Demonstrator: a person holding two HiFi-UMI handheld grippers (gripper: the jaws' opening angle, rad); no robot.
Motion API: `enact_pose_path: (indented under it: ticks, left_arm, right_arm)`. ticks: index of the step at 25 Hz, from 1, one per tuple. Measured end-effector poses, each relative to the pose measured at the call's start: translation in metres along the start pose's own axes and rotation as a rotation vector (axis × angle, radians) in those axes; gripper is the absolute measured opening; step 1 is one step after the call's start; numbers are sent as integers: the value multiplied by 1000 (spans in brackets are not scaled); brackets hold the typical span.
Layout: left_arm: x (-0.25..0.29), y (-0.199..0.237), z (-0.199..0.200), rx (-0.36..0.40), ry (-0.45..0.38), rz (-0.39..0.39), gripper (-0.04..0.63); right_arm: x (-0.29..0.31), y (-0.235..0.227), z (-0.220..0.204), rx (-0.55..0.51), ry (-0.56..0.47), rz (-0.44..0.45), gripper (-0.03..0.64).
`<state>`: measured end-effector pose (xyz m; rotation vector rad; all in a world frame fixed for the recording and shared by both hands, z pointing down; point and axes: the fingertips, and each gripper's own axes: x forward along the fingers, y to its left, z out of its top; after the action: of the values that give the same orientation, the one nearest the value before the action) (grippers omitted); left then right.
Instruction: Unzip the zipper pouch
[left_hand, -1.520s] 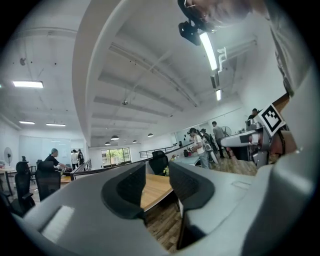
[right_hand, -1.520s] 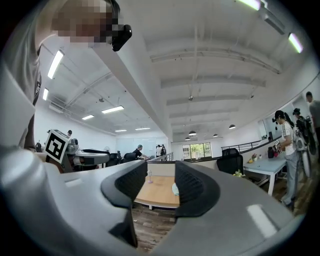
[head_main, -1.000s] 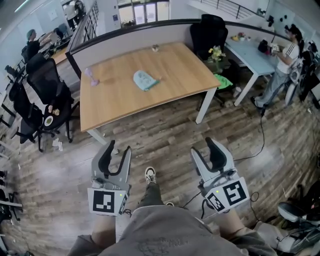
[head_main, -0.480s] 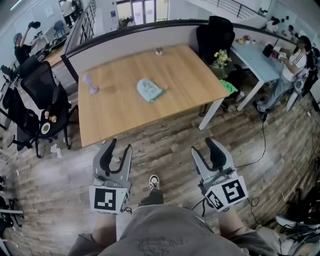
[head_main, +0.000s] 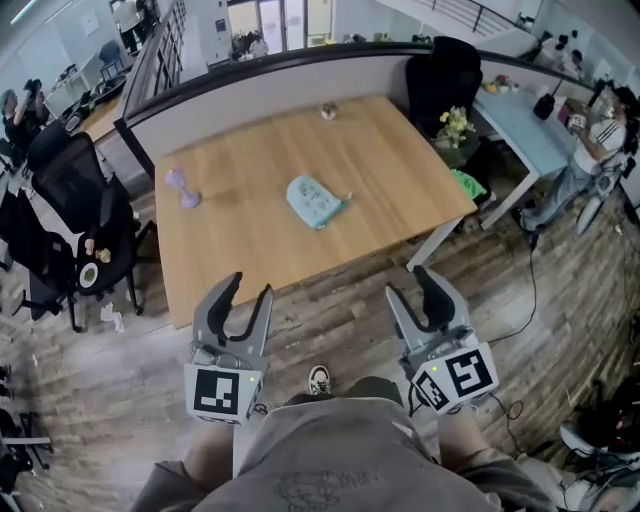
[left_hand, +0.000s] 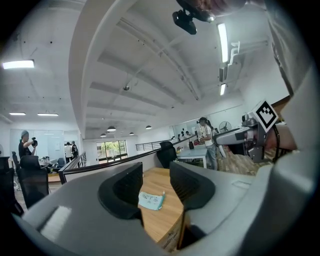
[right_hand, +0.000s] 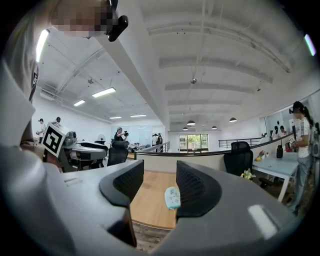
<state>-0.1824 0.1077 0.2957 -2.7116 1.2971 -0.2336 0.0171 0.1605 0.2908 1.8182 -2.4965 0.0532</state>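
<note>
Left gripper (head_main: 249, 287) and right gripper (head_main: 408, 283) both open and empty, pouch (head_main: 316, 201) mid-table (head_main: 230, 250) at my 12 o'clock; I'd pin the fabric with left and pinch the pull at its 3 o'clock end with right.

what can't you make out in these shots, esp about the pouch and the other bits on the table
- pouch: too small in the head view and in both gripper views to show its zipper line, or whether it is zipped shut.
- small object at the far edge of the table: head view only, too small to identify.
- purple item: head view only, too small and soft to name.
</note>
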Motion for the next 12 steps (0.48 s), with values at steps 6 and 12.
enact_pose_path:
  ticks: [6, 12]
  left_arm:
    - [33, 27, -8, -6, 13, -4, 155]
    - [75, 45, -12, 0, 18, 15, 155]
  right_arm:
    - [41, -14, -7, -2, 32, -1, 193]
    - [76, -40, -11, -81, 52, -3, 192]
